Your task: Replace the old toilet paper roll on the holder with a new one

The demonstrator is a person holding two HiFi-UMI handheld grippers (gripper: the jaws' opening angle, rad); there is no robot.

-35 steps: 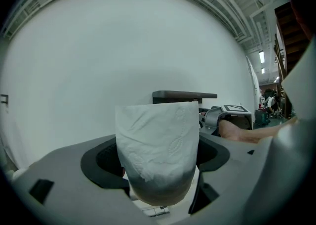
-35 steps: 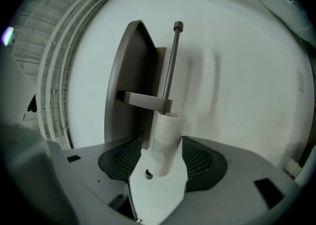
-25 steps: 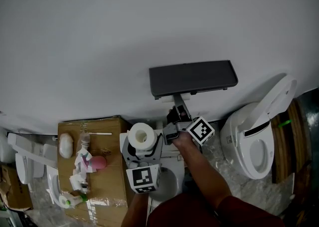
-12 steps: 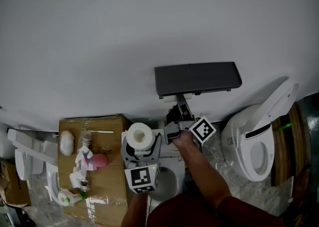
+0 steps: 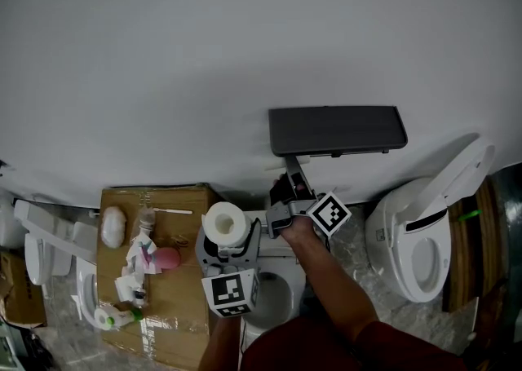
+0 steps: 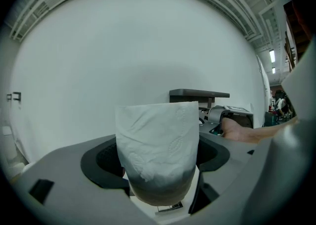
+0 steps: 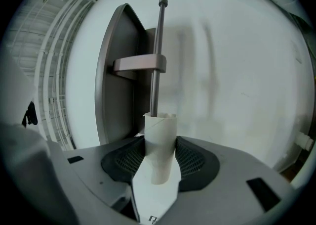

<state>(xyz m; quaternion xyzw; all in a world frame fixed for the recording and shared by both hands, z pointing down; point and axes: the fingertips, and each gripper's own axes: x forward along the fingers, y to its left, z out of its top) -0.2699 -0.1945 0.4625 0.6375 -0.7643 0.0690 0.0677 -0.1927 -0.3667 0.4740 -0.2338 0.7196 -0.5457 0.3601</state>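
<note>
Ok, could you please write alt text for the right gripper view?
The right gripper clamps an empty cardboard tube whose open end meets the metal rod of a wall-mounted toilet paper holder. The holder's dark shelf stands at left, against a plain white wall.

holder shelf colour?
Dark grey, almost black. The holder shelf shows best in the head view.
</note>
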